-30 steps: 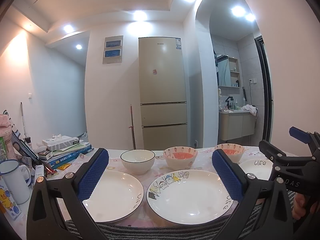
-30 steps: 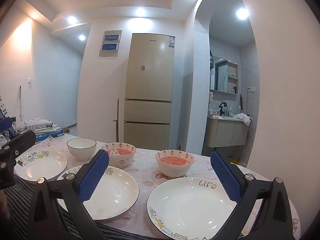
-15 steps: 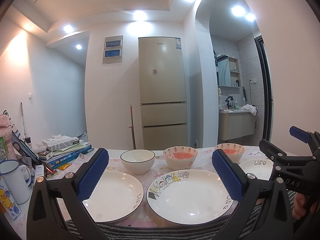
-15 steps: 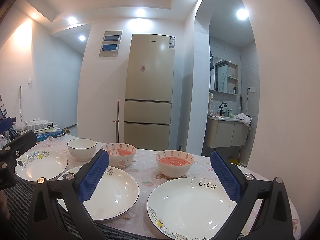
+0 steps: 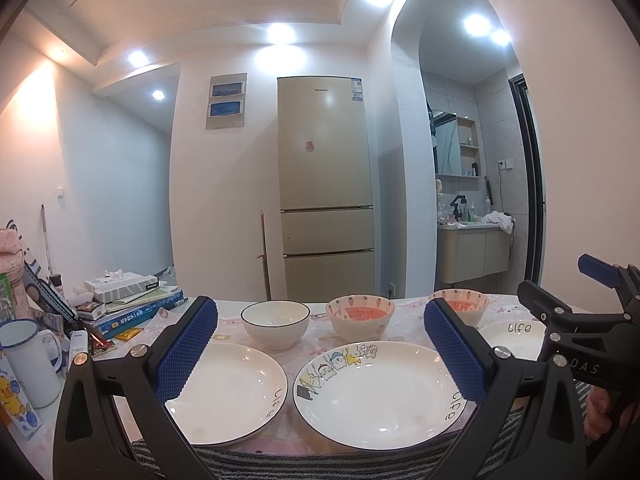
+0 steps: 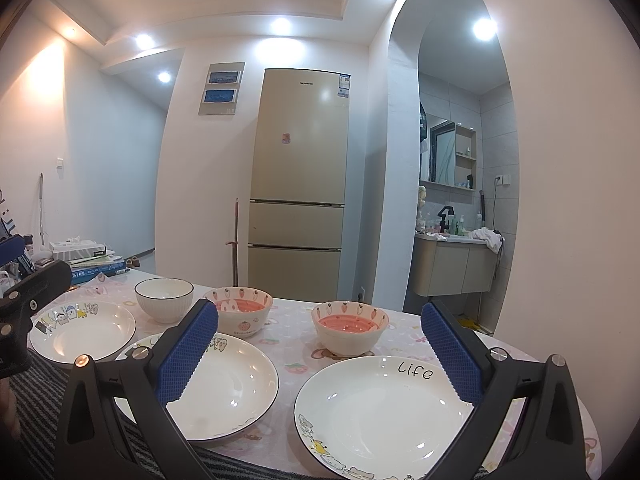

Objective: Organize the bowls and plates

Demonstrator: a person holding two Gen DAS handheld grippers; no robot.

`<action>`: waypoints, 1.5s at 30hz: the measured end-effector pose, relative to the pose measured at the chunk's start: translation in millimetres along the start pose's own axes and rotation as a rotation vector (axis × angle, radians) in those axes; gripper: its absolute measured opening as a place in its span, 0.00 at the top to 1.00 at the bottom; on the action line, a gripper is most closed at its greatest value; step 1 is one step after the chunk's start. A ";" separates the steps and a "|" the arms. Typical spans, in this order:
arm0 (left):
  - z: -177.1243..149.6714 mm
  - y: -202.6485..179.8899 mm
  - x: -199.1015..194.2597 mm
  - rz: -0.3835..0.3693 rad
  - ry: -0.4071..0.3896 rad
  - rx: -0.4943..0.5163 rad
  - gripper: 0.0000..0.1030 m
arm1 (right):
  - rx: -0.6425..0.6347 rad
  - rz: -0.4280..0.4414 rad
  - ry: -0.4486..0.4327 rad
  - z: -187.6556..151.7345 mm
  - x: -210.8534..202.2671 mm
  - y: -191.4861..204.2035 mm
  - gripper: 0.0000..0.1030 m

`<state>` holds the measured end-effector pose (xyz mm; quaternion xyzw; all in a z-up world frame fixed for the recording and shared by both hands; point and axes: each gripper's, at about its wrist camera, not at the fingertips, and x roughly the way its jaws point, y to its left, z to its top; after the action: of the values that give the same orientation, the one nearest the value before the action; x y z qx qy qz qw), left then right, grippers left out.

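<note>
Your left gripper (image 5: 320, 350) hovers over the near edge of the table (image 5: 316, 344) with its blue pads spread wide and nothing between them, so it is released. Through it you see two white plates side by side on the pink patterned cloth: a plain plate (image 5: 236, 392) at about 7 o'clock from the centre of the left wrist view, and a cartoon-edged plate (image 5: 380, 394) at about 5 o'clock, close together, though you cannot tell whether their rims touch. Beyond them, toward 12 o'clock, stand three bowls in a row: a white bowl (image 5: 275, 324) with a dark rim, then a strawberry bowl (image 5: 360, 317) with a red inside, then a second strawberry bowl (image 5: 464, 307) partly hidden behind your right-hand pad. At 3 o'clock your right gripper (image 5: 592, 320) pokes into this view, above a third plate (image 5: 516, 338). Books (image 5: 132, 304) and a white mug (image 5: 28, 360) sit at 9 o'clock. Your right gripper (image 6: 320, 350) is likewise released, its pads wide apart and empty, held over the table's near edge. In its view, the third plate (image 6: 376, 412) lies at 5 o'clock, the cartoon-edged plate (image 6: 228, 388) at 7 o'clock, and the plain plate (image 6: 86, 330) at 9 o'clock under your left gripper (image 6: 24, 300). All three bowls stand upright, apart from the plates. A tall beige fridge (image 6: 300, 184) stands against the far wall at 12 o'clock.
</note>
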<state>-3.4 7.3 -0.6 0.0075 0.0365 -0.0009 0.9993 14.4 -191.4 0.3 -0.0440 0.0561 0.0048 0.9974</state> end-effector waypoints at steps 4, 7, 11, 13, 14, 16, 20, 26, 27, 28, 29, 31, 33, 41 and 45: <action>1.2 1.1 -2.5 -0.006 -0.003 -0.005 0.00 | 0.003 -0.009 -0.010 2.3 -1.1 -0.1 0.00; 1.5 1.6 -2.6 -0.004 0.003 -0.001 0.00 | 0.005 -0.014 -0.024 2.8 -2.4 -2.7 0.00; 1.6 0.2 -2.8 -0.003 -0.002 0.001 0.00 | 0.005 -0.018 -0.018 4.9 -2.7 -2.1 0.00; 1.2 -0.5 -2.1 -0.002 -0.002 0.003 0.00 | 0.005 -0.013 -0.014 10.1 -10.2 -1.0 0.00; 1.0 -0.3 -2.0 -0.003 0.000 0.004 0.00 | 0.003 -0.014 -0.014 10.5 -10.5 -0.7 0.00; 1.2 -1.5 -1.4 -0.004 0.007 0.009 0.00 | 0.002 -0.012 -0.014 10.5 -10.2 -1.2 0.00; 1.5 -5.4 0.1 -0.021 0.026 0.036 0.00 | -0.015 0.015 -0.028 7.2 -8.4 1.0 0.00; 4.2 -9.8 -2.8 -0.011 0.013 0.049 0.00 | -0.027 0.030 -0.006 5.3 -2.7 3.4 0.00; 6.1 -8.1 -2.4 -0.009 0.015 0.043 0.00 | -0.027 0.032 0.006 6.1 -0.5 2.9 0.00; 7.3 -6.2 -2.1 -0.004 0.019 0.037 0.00 | -0.027 0.036 0.017 6.9 0.1 2.8 0.00; 9.0 -3.8 -0.9 -0.001 0.028 0.028 0.00 | -0.026 0.039 0.026 8.2 1.2 2.5 0.00; 13.1 2.8 2.0 -0.011 0.055 0.015 0.00 | -0.019 0.046 0.037 12.5 1.0 1.5 0.00; 19.3 12.8 4.8 -0.009 0.076 -0.002 0.00 | -0.009 0.070 0.043 19.5 -1.2 0.1 0.00; 61.4 38.2 4.2 0.023 0.075 -0.019 0.00 | 0.022 0.101 0.020 62.0 3.1 2.9 0.00; 91.0 41.5 5.2 0.033 0.023 -0.015 0.00 | 0.062 0.076 0.046 90.7 18.3 6.4 0.00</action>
<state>8.5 47.4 90.4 0.0005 0.0479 0.0160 0.9987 42.6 -176.9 87.5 -0.0109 0.0806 0.0400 0.9959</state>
